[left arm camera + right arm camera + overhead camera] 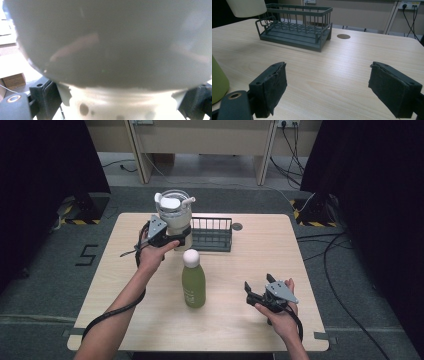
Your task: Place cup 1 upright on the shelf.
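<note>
Left gripper point(176, 239) clamps the cream base of a lidded tumbler point(174, 212), held above the table point(250, 270) at the left end of the wire rack point(212, 234), likely bound for it. Right gripper point(256, 291) rests near the front edge, jaws apart on nothing, clear of the green bottle point(193, 280) standing mid-table.

The tumbler point(110, 42) looms blurred, cut off by the left gripper view's edges.

Lab: black curtains point(45, 165), hazard tape point(80, 221)
</note>
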`<state>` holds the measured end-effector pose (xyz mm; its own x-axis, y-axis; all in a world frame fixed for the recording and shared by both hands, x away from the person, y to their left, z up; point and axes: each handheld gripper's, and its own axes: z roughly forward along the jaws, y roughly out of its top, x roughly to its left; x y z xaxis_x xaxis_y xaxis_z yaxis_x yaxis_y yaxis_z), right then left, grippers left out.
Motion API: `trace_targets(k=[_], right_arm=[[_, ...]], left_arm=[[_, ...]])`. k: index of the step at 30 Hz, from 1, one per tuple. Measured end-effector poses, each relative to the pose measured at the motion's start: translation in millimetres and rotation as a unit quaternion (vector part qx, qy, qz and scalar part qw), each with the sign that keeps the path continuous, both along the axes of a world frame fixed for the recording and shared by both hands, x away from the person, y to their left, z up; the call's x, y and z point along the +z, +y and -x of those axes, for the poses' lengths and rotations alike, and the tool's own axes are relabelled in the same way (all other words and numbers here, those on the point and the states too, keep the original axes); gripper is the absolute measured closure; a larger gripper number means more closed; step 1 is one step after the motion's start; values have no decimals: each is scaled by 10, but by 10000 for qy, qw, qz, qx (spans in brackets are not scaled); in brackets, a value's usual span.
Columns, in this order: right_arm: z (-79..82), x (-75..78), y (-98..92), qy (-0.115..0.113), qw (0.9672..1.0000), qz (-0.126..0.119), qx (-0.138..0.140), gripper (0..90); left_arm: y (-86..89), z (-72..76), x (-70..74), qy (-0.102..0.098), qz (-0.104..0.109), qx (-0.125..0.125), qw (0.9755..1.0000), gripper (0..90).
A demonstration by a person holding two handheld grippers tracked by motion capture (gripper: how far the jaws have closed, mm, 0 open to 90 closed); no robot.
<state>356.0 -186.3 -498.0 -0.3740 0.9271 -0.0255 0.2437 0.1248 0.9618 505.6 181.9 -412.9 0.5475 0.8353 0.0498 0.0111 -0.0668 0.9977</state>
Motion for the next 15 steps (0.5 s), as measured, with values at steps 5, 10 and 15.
trace_targets(k=[5, 10, 15], right_arm=[[-1, 1, -3, 5, 10000, -2, 2, 147], [-1, -2, -2, 20, 10000, -16, 5, 147], [-3, 1, -7, 22, 10000, -28, -10, 147]], left_arm=[[-11, -19, 24, 0, 37, 5, 10000, 97], [-21, -45, 67, -40, 70, 8, 10000, 98], [-18, -89, 108, -54, 64, 39, 10000, 98]])
